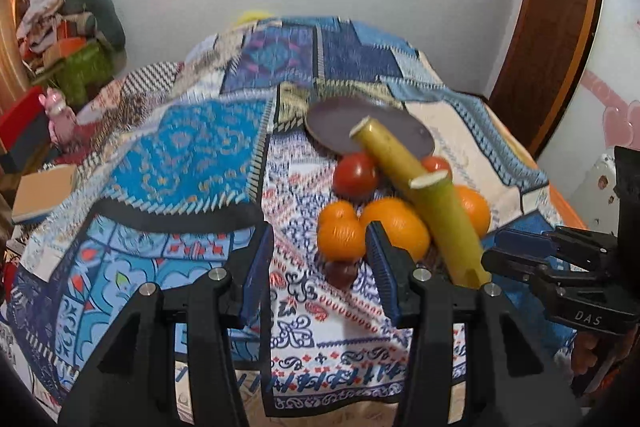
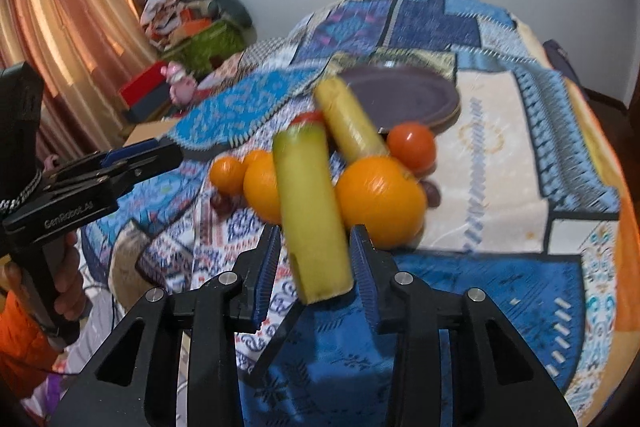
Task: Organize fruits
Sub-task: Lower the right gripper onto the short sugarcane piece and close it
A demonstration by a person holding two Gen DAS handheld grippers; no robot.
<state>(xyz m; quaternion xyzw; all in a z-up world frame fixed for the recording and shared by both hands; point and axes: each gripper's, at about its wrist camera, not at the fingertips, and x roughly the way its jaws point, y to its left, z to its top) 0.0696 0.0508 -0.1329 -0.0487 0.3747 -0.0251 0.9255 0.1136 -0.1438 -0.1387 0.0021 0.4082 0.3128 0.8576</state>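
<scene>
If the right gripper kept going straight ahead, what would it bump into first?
Most likely the nearer yellow-green stalk, which already lies between the right gripper pads. Behind it sits a large orange. Motion blur makes the depth uncertain.

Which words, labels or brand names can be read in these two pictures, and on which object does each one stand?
"DAS": white letters on the black body of the right gripper, seen from the left wrist.
"GenRobot.AI": on the black body of the left gripper, seen from the right wrist; the last letters are blurred, so this reading is uncertain.
Faint script on the cream patch of the patchwork cloth: too blurred to read.
</scene>
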